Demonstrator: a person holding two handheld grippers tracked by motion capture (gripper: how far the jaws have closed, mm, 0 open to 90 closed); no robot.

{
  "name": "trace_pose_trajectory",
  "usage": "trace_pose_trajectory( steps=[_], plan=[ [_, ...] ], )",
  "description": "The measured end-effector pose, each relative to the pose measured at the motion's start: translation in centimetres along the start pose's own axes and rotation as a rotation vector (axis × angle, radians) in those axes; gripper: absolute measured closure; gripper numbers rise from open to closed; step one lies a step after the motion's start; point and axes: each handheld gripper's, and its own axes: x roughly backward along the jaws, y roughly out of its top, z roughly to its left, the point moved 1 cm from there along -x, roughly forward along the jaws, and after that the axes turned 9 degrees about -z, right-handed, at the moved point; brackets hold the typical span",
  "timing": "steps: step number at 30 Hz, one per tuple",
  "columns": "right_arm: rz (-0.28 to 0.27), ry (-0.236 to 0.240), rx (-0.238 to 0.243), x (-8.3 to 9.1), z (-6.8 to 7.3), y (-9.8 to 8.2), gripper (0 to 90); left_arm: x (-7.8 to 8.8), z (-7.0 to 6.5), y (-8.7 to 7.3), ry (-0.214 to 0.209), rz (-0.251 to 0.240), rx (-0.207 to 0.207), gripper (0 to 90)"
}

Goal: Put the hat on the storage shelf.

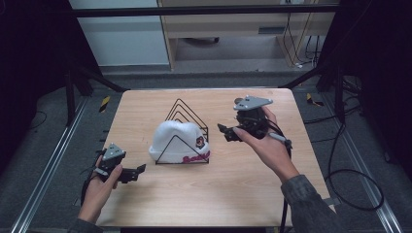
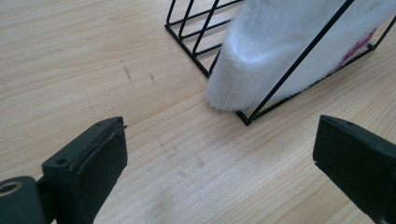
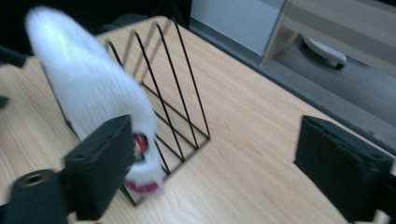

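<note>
A: Where's the white hat (image 1: 176, 137)?
B: Slotted in the black wire rack (image 1: 187, 116); ahead of the left gripper (image 1: 136, 172), just beyond its spread jaws.
A: The right gripper (image 1: 224, 131)?
B: Also released, empty; the hat sits off its left jaw.

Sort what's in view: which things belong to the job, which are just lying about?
Likely in the job:
white fluffy knit hat, slotted in the black wire divider rack
left gripper, right gripper, jaws open

Lying about:
black cables on the floor
</note>
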Motion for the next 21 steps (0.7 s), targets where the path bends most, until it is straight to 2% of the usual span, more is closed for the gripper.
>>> trace_pose_trajectory(
  steps=[2, 3, 4, 6, 9, 12, 14, 15, 17, 18, 21],
  plan=[
    [0.02, -0.013, -0.017, 0.9, -1.0, -1.7, 15.8, 0.2, 0.2, -0.3, 0.012, -0.005, -0.013, 2.6],
    [0.02, -0.013, -0.017, 0.9, -1.0, -1.7, 15.8, 0.2, 0.2, -0.3, 0.012, -0.005, -0.013, 2.7],
    [0.022, -0.027, -0.038, 1.4, -1.6, -3.1, 14.2, 0.2, 0.4, -0.6, 0.019, -0.014, 0.004, 2.7],
    [0.033, -0.036, -0.063, 1.6, -2.0, -4.1, 12.2, 0.1, 0.6, -0.9, 0.019, -0.006, 0.015, 2.7],
    [0.049, -0.056, -0.096, 2.1, -2.4, -5.9, 10.2, 0.1, 0.6, -1.2, 0.009, -0.004, 0.009, 2.7],
    [0.053, -0.07, -0.106, 2.3, -2.7, -6.9, 8.7, 0.0, 0.7, -1.7, 0.007, 0.007, 0.005, 2.6],
    [0.058, -0.068, -0.122, 2.4, -2.8, -7.6, 7.2, 0.0, 0.8, -2.0, 0.005, 0.012, 0.009, 2.6],
    [0.067, -0.065, -0.139, 2.5, -3.0, -8.6, 7.0, -0.1, 0.9, -2.4, 0.008, 0.016, 0.015, 2.6],
    [0.069, -0.065, -0.139, 2.5, -3.1, -8.9, 7.0, -0.2, 1.0, -2.6, 0.008, 0.018, 0.019, 2.6],
    [0.08, -0.074, -0.146, 2.5, -3.3, -9.8, 7.5, -0.2, 1.0, -2.7, 0.005, 0.022, 0.02, 2.6],
    [0.091, -0.083, -0.159, 2.5, -3.5, -10.8, 8.7, -0.6, 1.1, -3.0, 0.005, 0.028, 0.019, 2.6]
  ],
)
